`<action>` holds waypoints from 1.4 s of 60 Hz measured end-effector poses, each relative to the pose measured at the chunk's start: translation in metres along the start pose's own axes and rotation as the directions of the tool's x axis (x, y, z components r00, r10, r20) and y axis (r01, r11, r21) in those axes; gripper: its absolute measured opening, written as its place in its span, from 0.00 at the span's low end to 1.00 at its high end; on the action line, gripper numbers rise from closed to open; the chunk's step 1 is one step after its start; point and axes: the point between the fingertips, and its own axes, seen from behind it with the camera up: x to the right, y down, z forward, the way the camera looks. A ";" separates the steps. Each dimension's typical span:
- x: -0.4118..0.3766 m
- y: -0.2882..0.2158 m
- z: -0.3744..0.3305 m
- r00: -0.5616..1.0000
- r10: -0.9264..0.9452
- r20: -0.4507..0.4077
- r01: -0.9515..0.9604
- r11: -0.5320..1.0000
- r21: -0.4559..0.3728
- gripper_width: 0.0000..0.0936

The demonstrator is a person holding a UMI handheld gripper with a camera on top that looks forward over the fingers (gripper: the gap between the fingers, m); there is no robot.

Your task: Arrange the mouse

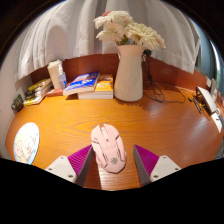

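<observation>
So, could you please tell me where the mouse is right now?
The mouse lies on the table between the open tool's fingers, in front of the vase.

Warm even indoor light, soft shadows, strong fisheye bending at edges, centre sharp.

The gripper point(112, 160) reaches forward low over the table, near its front edge. Its two fingers are spread wide apart, magenta pads point(81, 158) facing each other across the gap. Neither finger presses on anything; a gap shows along the inner face of each.
</observation>
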 end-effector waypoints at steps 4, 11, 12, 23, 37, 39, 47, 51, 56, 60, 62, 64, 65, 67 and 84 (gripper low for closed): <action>0.001 -0.007 0.008 1.000 0.011 0.007 -0.011 1.000 -0.008 0.84; 0.003 -0.015 0.019 1.000 0.020 0.003 -0.020 1.000 -0.013 0.71; 0.003 -0.017 0.020 1.000 0.019 0.003 -0.019 1.000 -0.011 0.69; 0.005 -0.021 0.027 1.000 0.026 -0.002 -0.027 0.999 -0.024 0.51; 0.003 -0.023 0.030 1.000 0.022 0.018 -0.020 0.996 -0.089 0.41; 0.003 -0.026 0.030 1.000 0.025 0.016 -0.023 0.994 -0.103 0.41; 0.001 -0.073 0.012 1.000 0.012 -0.026 -0.013 0.999 -0.053 0.41; -0.010 -0.113 -0.007 0.999 0.016 -0.042 -0.016 1.000 0.014 0.41; -0.036 -0.166 -0.036 0.999 0.017 -0.045 -0.012 0.994 0.109 0.41; -0.064 -0.203 -0.062 0.999 0.011 -0.041 -0.004 0.985 0.174 0.41; -0.081 -0.218 -0.074 0.999 0.005 -0.033 0.002 0.979 0.204 0.41; -0.100 -0.231 -0.087 1.000 -0.001 -0.022 0.006 0.973 0.232 0.41; -0.110 -0.236 -0.093 1.000 -0.004 -0.015 0.008 0.970 0.244 0.41; -0.133 -0.243 -0.105 1.000 -0.008 -0.001 0.008 0.964 0.265 0.41; -0.309 -0.159 -0.095 0.985 -0.109 0.137 0.089 0.986 0.142 0.41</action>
